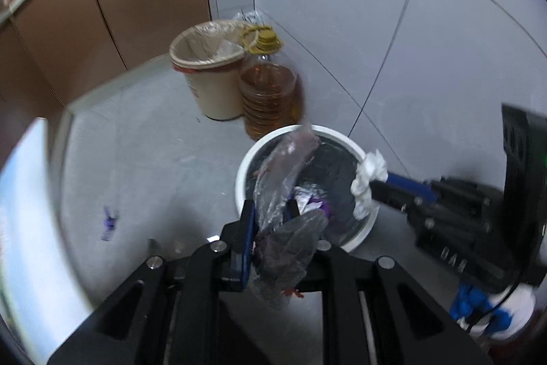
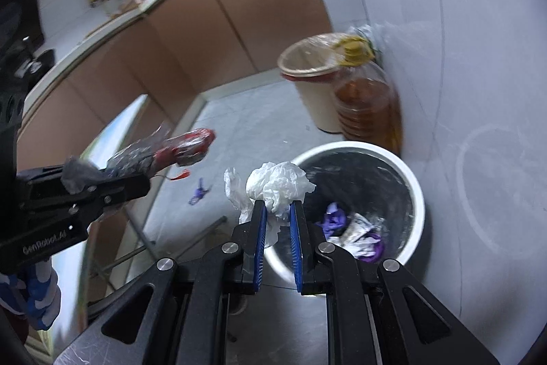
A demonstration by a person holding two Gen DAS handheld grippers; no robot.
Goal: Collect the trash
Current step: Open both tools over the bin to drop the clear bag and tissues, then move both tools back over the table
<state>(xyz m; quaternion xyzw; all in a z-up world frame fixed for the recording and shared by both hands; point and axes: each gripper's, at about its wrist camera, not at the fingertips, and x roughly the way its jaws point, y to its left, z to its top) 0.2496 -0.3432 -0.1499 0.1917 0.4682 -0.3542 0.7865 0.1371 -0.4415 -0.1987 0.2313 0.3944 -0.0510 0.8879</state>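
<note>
My left gripper (image 1: pixel 270 207) is shut on a clear plastic wrapper (image 1: pixel 283 180) with red print, held above the white trash bin (image 1: pixel 239 180). In the right wrist view the wrapper (image 2: pixel 164 153) sticks out from the left gripper (image 2: pixel 143 173) at the left. My right gripper (image 2: pixel 277 206) is shut on a crumpled white tissue (image 2: pixel 273 183), held over the near left rim of the bin (image 2: pixel 418 190). The tissue (image 1: pixel 367 183) shows in the left wrist view over the bin's right rim. The bin holds purple and white scraps (image 2: pixel 352 228).
A beige lined bucket (image 1: pixel 212 74) and a large bottle of amber oil (image 1: pixel 270 94) stand by the wall behind the bin. A purple scrap (image 1: pixel 109 223) lies on the floor to the left. Brown cabinets (image 1: pixel 102 5) run along the back left.
</note>
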